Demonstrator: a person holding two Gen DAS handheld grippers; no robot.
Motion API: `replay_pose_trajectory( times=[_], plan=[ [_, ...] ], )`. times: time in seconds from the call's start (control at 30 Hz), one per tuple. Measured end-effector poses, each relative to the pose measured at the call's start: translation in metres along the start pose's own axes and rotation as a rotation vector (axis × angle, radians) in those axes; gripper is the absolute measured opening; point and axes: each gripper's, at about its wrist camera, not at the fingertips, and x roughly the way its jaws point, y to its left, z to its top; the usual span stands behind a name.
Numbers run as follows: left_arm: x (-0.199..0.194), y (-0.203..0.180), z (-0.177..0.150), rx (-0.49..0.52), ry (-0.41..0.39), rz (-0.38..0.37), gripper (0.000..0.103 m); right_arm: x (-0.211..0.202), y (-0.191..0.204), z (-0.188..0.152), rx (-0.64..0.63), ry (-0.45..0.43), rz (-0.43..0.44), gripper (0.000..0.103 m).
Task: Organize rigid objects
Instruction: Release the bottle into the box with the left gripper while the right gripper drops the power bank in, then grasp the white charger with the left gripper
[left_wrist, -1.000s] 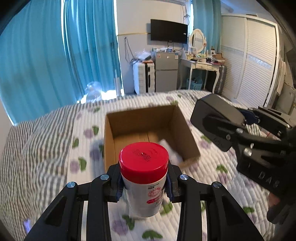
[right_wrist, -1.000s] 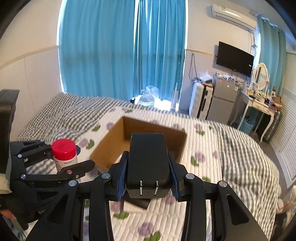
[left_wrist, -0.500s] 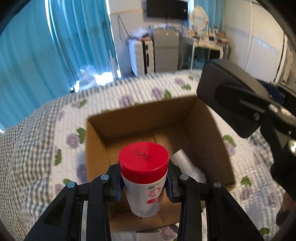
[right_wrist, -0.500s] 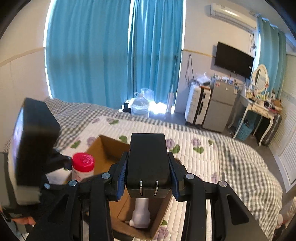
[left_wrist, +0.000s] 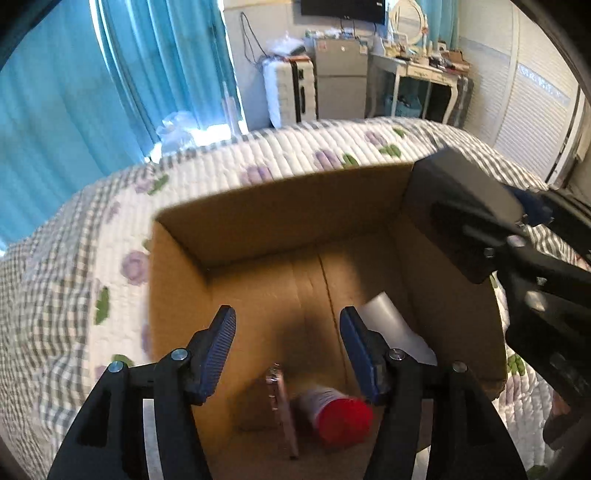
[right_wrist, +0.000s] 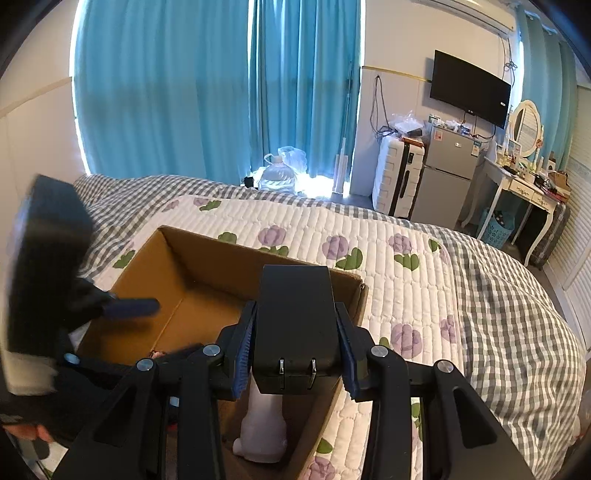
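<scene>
Cardboard box (left_wrist: 280, 206) on the bed (right_wrist: 406, 266) collects items: left tool (left_wrist: 288, 354) opening, nothing between its pads, red-capped bottle (left_wrist: 338, 413) lying below on the floor. Right tool (right_wrist: 295, 354) stays-free clamped on black charger (right_wrist: 295, 317) over the right wall, likely next in.

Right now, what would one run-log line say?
left gripper: opening, empty | red-capped bottle: lying in cardboard box | right gripper: holding black power adapter above box

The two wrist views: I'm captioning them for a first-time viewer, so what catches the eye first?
The open cardboard box on the quilted bed dominates both views. In it a red-capped bottle lies on its side below the left gripper, whose jaws are opening and empty. The right gripper holds a black charger over the box's near corner.
</scene>
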Motion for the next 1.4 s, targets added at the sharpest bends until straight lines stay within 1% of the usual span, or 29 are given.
replay_pose_trajectory(
  times=[0.07, 0.17, 0.27, 0.37, 0.4, 0.43, 0.47, 0.5, 0.53, 0.57, 0.73, 0.8, 0.87, 0.93, 1.0, 1.03, 1.1, 1.13, 1.23, 1.27, 1.4],
  plan=[
    [-0.007, 0.005, 0.0, -0.011, -0.025, 0.014, 0.061, 0.005, -0.001, 0.002, -0.005, 0.002, 0.012, 0.039],
    [-0.015, 0.014, 0.0, -0.034, -0.049, 0.013, 0.061, 0.019, 0.003, 0.001, -0.038, 0.018, 0.031, 0.039],
    [-0.018, 0.021, -0.002, -0.047, -0.067, 0.012, 0.061, 0.043, 0.009, -0.002, -0.086, 0.046, 0.006, 0.039],
    [-0.02, 0.025, -0.005, -0.047, -0.075, 0.014, 0.061, 0.061, 0.003, -0.006, -0.053, 0.096, -0.017, 0.039],
    [-0.021, 0.025, -0.006, -0.042, -0.081, 0.013, 0.061, 0.063, 0.003, -0.008, -0.044, 0.107, -0.048, 0.039],
    [-0.023, 0.024, -0.007, -0.039, -0.087, 0.014, 0.062, 0.062, 0.004, -0.01, -0.048, 0.095, -0.059, 0.04],
    [-0.024, 0.024, -0.007, -0.035, -0.094, 0.017, 0.065, 0.057, 0.006, -0.012, -0.059, 0.078, -0.067, 0.045],
    [-0.026, 0.023, -0.007, -0.032, -0.1, 0.023, 0.068, 0.052, 0.008, -0.013, -0.065, 0.065, -0.076, 0.054],
    [-0.03, 0.023, -0.008, -0.031, -0.113, 0.031, 0.075, 0.046, 0.009, -0.013, -0.069, 0.05, -0.084, 0.058],
    [-0.033, 0.024, -0.009, -0.03, -0.125, 0.036, 0.078, 0.038, 0.009, -0.013, -0.067, 0.031, -0.092, 0.061],
    [-0.062, 0.026, -0.018, -0.04, -0.165, 0.053, 0.078, -0.007, 0.001, -0.01, -0.01, 0.007, -0.094, 0.062],
    [-0.081, 0.026, -0.024, -0.051, -0.186, 0.05, 0.079, -0.036, -0.001, -0.009, 0.015, -0.009, -0.09, 0.069],
    [-0.105, 0.026, -0.032, -0.065, -0.214, 0.052, 0.079, -0.06, -0.001, -0.004, 0.022, -0.026, -0.106, 0.073],
    [-0.124, 0.026, -0.039, -0.076, -0.235, 0.053, 0.079, -0.093, 0.001, -0.005, 0.018, -0.049, -0.126, 0.073],
    [-0.146, 0.026, -0.05, -0.087, -0.26, 0.053, 0.079, -0.118, 0.006, -0.008, 0.012, -0.054, -0.131, 0.074],
    [-0.155, 0.025, -0.056, -0.092, -0.27, 0.052, 0.08, -0.133, 0.01, -0.012, 0.011, -0.057, -0.135, 0.075],
    [-0.175, 0.023, -0.068, -0.098, -0.292, 0.051, 0.086, -0.153, 0.018, -0.021, 0.01, -0.061, -0.137, 0.08],
    [-0.182, 0.022, -0.075, -0.098, -0.303, 0.052, 0.089, -0.164, 0.023, -0.026, 0.013, -0.065, -0.137, 0.081],
    [-0.198, 0.018, -0.094, -0.091, -0.323, 0.061, 0.091, -0.185, 0.036, -0.042, 0.01, -0.073, -0.123, 0.081],
    [-0.2, 0.017, -0.098, -0.094, -0.323, 0.062, 0.094, -0.189, 0.039, -0.048, 0.012, -0.072, -0.119, 0.081],
    [-0.199, 0.015, -0.12, -0.12, -0.328, 0.072, 0.095, -0.193, 0.051, -0.07, 0.04, -0.063, -0.093, 0.082]
  ],
)
